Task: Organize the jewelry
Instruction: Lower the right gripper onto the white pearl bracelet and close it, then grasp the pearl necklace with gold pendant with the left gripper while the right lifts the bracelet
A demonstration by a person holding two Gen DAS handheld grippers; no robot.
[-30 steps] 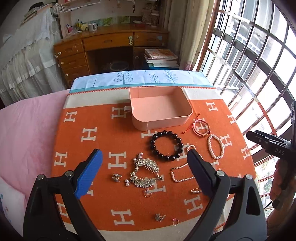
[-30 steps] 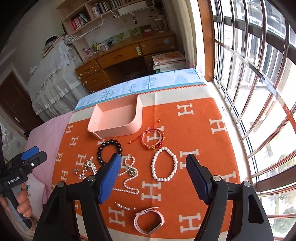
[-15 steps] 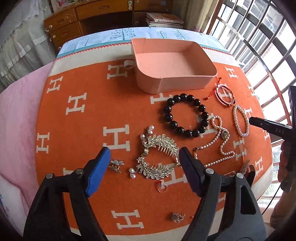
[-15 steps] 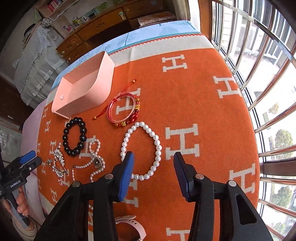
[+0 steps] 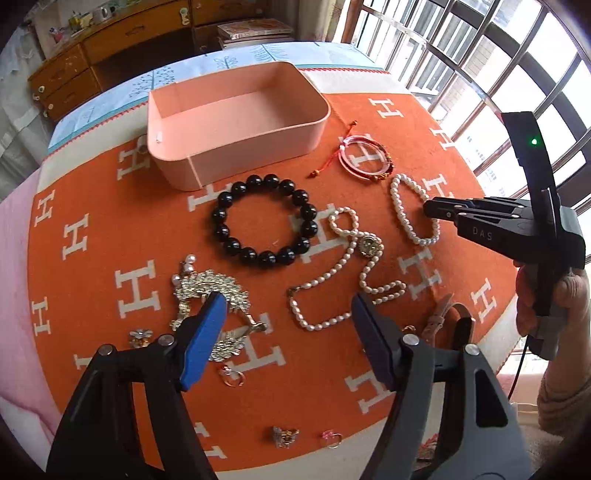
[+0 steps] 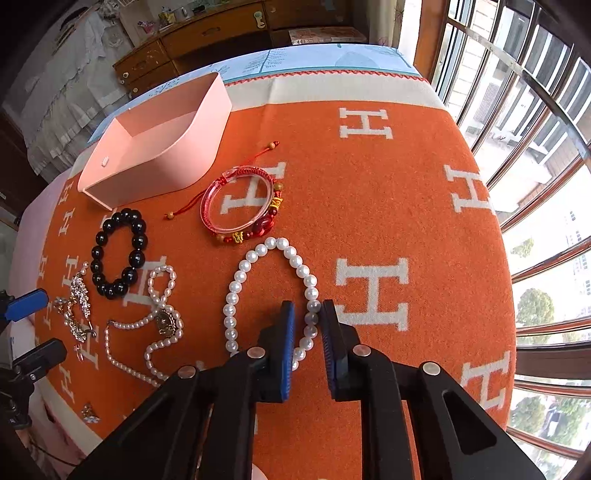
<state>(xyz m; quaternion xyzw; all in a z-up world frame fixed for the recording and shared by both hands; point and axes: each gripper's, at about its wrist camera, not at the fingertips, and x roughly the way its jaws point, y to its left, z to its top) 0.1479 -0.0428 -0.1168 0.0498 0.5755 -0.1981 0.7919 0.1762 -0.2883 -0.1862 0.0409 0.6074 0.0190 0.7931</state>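
Note:
An empty pink tray (image 5: 240, 147) (image 6: 173, 147) sits at the far side of the orange cloth. In front of it lie a black bead bracelet (image 5: 264, 220) (image 6: 119, 254), a red cord bracelet with a clear bangle (image 5: 364, 158) (image 6: 240, 206), a white pearl bracelet (image 5: 413, 208) (image 6: 269, 291), a long pearl necklace (image 5: 347, 269) (image 6: 155, 325) and a silver hair comb (image 5: 210, 306) (image 6: 77, 306). My right gripper (image 6: 306, 314) (image 5: 430, 210) is low over the pearl bracelet, its jaws narrowly apart around the right side of the bead strand. My left gripper (image 5: 288, 306) is open above the comb and the necklace.
Small pieces lie near the front edge: a flower earring (image 5: 139, 336), a ring (image 5: 232, 376), a brooch (image 5: 284, 435), a pink ring (image 5: 330, 437) and a pink watch strap (image 5: 439, 317). A barred window (image 6: 535, 147) runs along the right. A wooden desk (image 5: 129, 29) stands behind.
My right gripper has come down onto the pearl bracelet and narrowed its jaws around the beads. My left gripper has moved forward and lower over the comb and necklace.

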